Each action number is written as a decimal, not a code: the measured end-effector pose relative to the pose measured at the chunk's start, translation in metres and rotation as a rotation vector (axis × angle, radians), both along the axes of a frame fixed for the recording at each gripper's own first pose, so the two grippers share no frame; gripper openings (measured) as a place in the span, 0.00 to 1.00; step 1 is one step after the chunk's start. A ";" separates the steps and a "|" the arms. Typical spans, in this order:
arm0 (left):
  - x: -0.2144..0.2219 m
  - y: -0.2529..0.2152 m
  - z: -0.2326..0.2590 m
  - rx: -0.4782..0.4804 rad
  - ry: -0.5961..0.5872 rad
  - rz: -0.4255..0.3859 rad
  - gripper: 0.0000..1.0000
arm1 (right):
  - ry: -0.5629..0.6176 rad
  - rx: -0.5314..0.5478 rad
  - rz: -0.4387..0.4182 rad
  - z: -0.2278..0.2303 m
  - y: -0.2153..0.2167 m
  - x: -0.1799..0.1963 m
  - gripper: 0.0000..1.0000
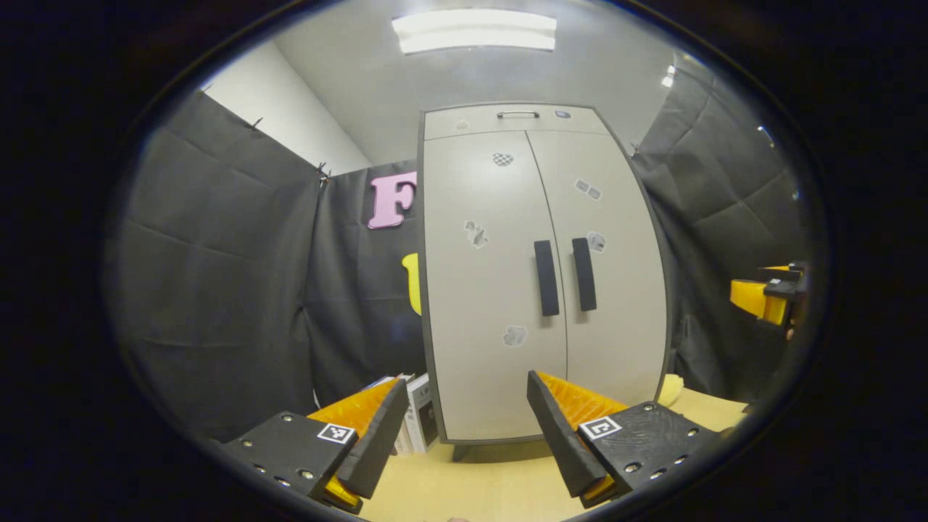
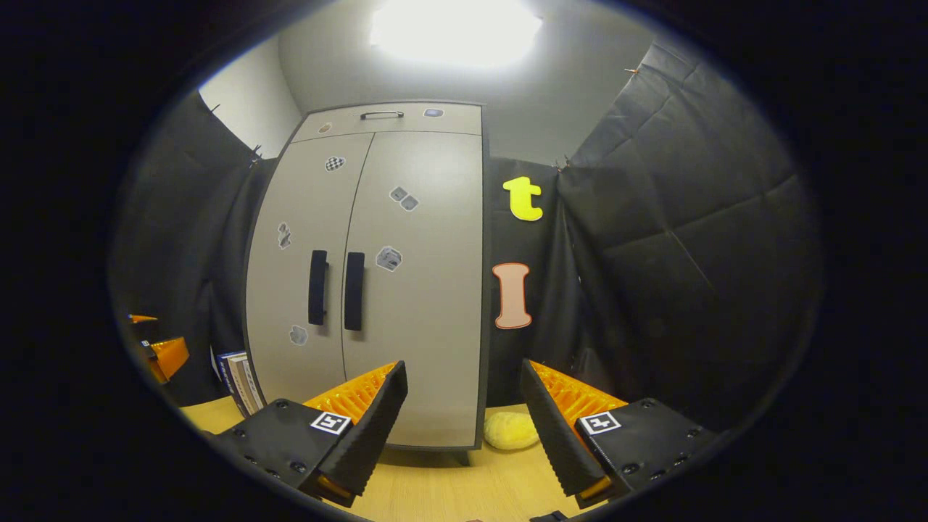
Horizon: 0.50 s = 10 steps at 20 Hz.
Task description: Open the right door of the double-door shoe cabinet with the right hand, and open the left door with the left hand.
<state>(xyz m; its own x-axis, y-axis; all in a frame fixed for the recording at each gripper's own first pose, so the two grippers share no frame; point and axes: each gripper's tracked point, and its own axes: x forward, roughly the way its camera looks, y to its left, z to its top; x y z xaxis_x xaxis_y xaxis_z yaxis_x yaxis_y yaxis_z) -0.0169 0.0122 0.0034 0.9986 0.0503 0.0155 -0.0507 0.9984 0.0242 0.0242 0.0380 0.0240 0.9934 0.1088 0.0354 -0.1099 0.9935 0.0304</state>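
The left gripper (image 1: 464,417) stands wide apart, nothing between its fingers, hovering short of the shoe cabinet (image 1: 540,275) above the wooden table (image 1: 471,486). The right gripper (image 2: 464,409) is spread just as wide and holds nothing either, aimed at the cabinet's right edge.

Both doors sit closed and flush. In the left gripper view the left door (image 1: 482,290) and right door (image 1: 616,290) meet at a centre seam, with the left handle (image 1: 547,278) and right handle (image 1: 584,274) upright just either side of it. Small stickers dot both panels; their pictures are too small to make out. A drawer front (image 1: 507,119) with a slim pull runs across the top.

Outward now: a stack of books (image 1: 417,413) leans by the cabinet's left foot, partly hidden behind the left gripper's finger. A yellow sponge-like lump (image 2: 511,430) lies at the cabinet's right foot in the right gripper view. At the far right edge of the left gripper view the other gripper is cut off, so its jaw cannot be judged there.
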 end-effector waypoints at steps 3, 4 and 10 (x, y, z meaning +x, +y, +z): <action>-0.005 0.013 -0.003 0.006 0.005 0.026 0.96 | -0.008 0.014 0.041 0.008 0.019 0.012 0.99; -0.007 0.017 -0.002 0.010 0.006 0.037 0.96 | -0.010 0.016 0.055 0.010 0.026 0.018 0.99; -0.019 0.052 -0.007 0.035 0.021 0.121 0.96 | -0.012 0.034 0.130 0.020 0.066 0.045 0.99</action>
